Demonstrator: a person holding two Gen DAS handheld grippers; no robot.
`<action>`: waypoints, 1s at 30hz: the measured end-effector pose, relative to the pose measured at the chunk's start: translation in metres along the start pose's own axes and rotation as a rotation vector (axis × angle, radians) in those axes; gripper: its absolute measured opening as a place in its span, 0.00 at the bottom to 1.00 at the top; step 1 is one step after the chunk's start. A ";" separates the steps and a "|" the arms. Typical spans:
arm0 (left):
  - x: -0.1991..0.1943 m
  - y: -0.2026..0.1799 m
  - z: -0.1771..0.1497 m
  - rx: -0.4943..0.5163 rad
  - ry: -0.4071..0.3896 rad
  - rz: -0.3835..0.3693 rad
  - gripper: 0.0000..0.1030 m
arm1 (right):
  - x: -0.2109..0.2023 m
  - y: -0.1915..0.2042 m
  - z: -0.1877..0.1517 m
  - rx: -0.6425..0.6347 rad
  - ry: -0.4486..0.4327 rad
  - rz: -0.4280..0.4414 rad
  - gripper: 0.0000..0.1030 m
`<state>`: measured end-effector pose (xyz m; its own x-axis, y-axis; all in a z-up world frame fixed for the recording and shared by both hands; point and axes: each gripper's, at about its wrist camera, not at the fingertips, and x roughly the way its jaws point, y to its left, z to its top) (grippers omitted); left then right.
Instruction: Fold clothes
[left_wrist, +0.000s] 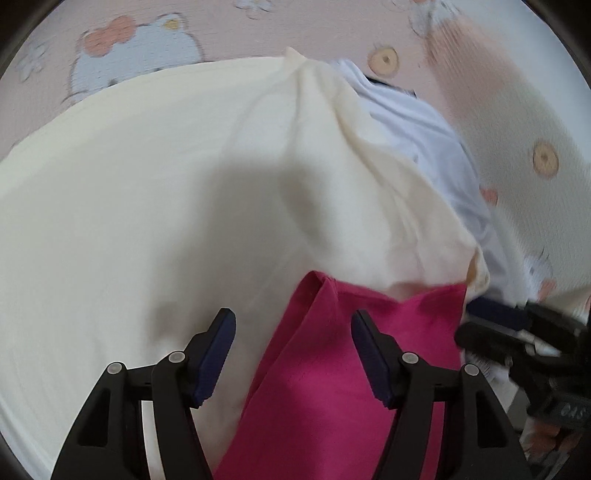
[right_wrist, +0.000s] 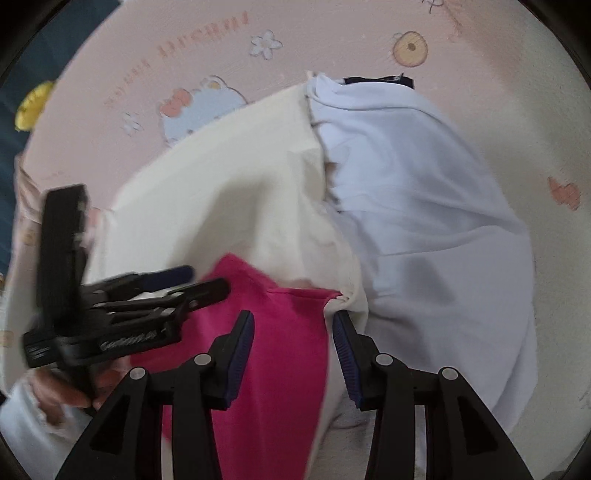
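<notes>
A pile of clothes lies on a pink cartoon-printed sheet (left_wrist: 229, 33), which looks like a bed cover or mat; which of the two cannot be told. Three pieces overlap: a broad cream garment (left_wrist: 147, 206) spread to the left, a white garment (right_wrist: 424, 206) rumpled to the right with a dark collar edge at its far end, and a magenta garment (left_wrist: 325, 354) lying nearest, its far edge tucked under the cream cloth. The left gripper (left_wrist: 293, 350) points steeply down with its fingers set well apart and nothing pinched between them; the magenta cloth's left edge runs below the gap. The right gripper (right_wrist: 293, 354) is likewise open, a little narrower, and empty, poised over the magenta cloth where it meets a bunched cream corner; its right finger sits just beside that corner, though contact cannot be confirmed. A hand (right_wrist: 66, 391) holding the left gripper's handle shows at the lower left of the right wrist view. The step in hand appears to be picking a piece out of the heap, most likely the magenta one, since both tools hang over it and neither grips anything. The next move probably calls for lowering each pair of fingers onto a separate edge or corner of the magenta cloth, closing on one layer only, and drawing it clear of the cream garment so it can be laid flat for folding.
</notes>
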<state>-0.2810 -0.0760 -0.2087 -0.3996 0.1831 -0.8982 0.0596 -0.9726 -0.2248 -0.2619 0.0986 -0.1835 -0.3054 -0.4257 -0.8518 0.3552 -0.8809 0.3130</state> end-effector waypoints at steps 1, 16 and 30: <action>0.003 -0.001 0.000 0.008 0.008 0.000 0.61 | 0.002 -0.002 0.002 0.013 0.003 0.000 0.42; 0.014 -0.021 -0.002 0.073 -0.037 0.098 0.41 | 0.009 -0.012 -0.001 0.055 -0.022 -0.184 0.04; 0.014 -0.024 0.008 0.055 -0.007 0.061 0.33 | -0.022 -0.041 0.015 0.170 -0.067 -0.182 0.01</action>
<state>-0.2949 -0.0516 -0.2129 -0.4035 0.1228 -0.9067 0.0340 -0.9883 -0.1490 -0.2827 0.1413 -0.1710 -0.4105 -0.2645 -0.8726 0.1367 -0.9640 0.2279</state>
